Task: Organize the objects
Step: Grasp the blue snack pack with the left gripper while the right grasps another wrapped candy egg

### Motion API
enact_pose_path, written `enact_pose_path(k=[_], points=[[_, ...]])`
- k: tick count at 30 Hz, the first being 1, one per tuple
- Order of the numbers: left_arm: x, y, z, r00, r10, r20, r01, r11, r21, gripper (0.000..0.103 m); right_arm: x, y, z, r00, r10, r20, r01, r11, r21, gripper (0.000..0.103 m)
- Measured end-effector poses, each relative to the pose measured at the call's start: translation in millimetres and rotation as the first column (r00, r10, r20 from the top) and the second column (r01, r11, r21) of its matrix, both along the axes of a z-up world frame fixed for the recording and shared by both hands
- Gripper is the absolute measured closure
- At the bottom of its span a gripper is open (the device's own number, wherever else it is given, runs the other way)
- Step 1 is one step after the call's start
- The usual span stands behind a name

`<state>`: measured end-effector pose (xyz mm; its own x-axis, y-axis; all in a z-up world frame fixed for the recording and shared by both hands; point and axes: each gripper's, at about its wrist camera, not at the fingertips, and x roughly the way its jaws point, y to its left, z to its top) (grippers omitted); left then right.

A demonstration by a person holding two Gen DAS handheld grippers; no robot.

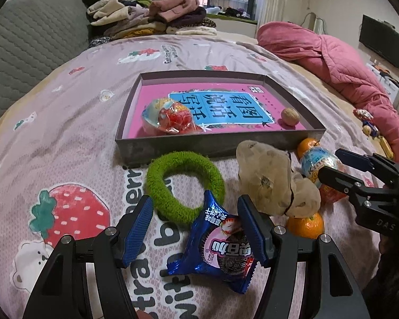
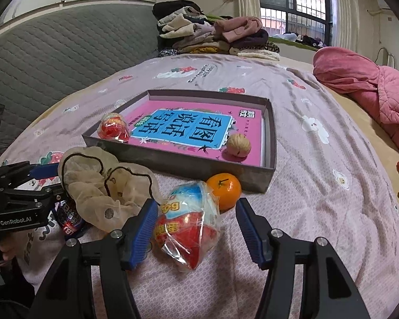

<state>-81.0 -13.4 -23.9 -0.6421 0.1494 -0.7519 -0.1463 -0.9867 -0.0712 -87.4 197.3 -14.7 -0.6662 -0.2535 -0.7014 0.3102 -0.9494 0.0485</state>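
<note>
Beside grey tray (image 1: 204, 146), green ring (image 1: 185, 186), mesh bags (image 1: 274, 183), tangerines (image 1: 306, 224)

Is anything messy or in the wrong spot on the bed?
Yes. Only a wrapped toy egg and a walnut sit in the box. The green ring, cookie packet, beige mesh pouch, two oranges and another toy egg lie scattered in front of it.

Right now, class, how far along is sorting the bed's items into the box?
Done: a wrapped toy egg and a walnut sit in the box. In hand: nothing gripped; the left tool straddles a cookie packet, the right tool another egg. Left: green ring, oranges, netting.
</note>
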Motion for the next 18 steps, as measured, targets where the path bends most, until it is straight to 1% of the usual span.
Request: enact_pose_path(k=[4,6,8,10,13,15,18], points=[[6,-1,-1,1.000,-0.015,0.010,0.014,1.000,0.012,0.036,-2,-1,-6,0.999,-0.002,0.033,0.003,1.000,-0.005,0.042],[8,0,-4,0.999,-0.024,0.028,0.023,1.000,0.013,0.036,-3,-1,-10,0.999,-0.008,0.045,0.008,1.000,-0.008,0.042],[11,1,-9,0.998,-0.037,0.051,0.035,0.999,0.031,0.036,-5,1,-13,0.998,-0.009,0.065,0.011,1.000,-0.025,0.042],[14,3,-11,0.997,-0.045,0.055,0.043,0.998,0.037,0.036,-7,3,-16,0.997,-0.017,0.081,0.021,0.999,-0.047,0.042],[17,5,-13,0.997,-0.054,0.056,0.052,0.998,0.038,0.035,-8,4,-18,0.996,-0.026,0.081,0.031,0.998,-0.060,0.042],[17,5,-16,0.996,-0.055,0.074,0.051,0.997,0.057,0.030,-8,4,-18,0.997,-0.027,0.078,0.032,0.997,-0.069,0.043],[16,3,-24,0.993,-0.060,0.102,0.048,0.993,0.111,0.030,-8,2,-18,0.997,-0.021,0.078,0.027,0.997,-0.070,0.045]])
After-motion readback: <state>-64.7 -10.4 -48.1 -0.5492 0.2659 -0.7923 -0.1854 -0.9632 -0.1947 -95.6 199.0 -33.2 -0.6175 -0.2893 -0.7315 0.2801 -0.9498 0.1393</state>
